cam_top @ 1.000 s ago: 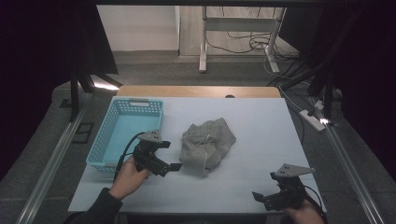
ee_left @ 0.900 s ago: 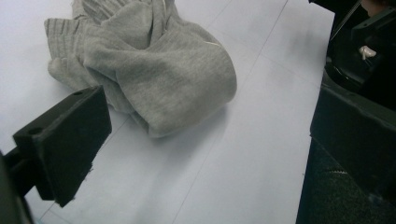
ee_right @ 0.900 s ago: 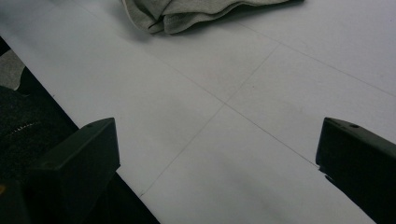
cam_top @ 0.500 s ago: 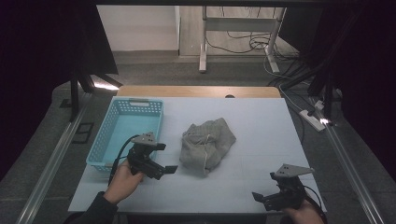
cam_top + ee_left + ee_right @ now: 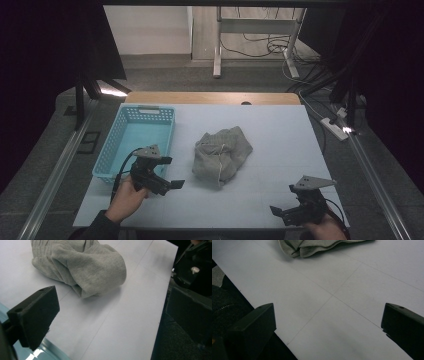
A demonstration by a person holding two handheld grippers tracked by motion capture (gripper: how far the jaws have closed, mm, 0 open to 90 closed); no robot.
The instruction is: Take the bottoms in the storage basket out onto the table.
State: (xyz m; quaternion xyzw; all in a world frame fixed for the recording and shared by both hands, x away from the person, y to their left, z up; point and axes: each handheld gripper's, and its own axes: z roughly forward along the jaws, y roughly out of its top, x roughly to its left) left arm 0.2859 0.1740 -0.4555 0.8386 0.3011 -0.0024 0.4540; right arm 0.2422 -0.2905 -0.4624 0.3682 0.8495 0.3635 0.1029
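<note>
One grey garment crumpled just right of left tool, apart

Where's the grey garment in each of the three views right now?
High view: grey garment crumpled mid-table, right of the blue basket.
Left gripper view: upper left, beyond the jaws.
Right gripper view: top edge.
Shared landmark: the white table with its thin grid lines.

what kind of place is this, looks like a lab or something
Probably a lab or recording workspace: a white-topped table framed by metal rails, loose cables on the floor, and a power strip beside it.
</note>
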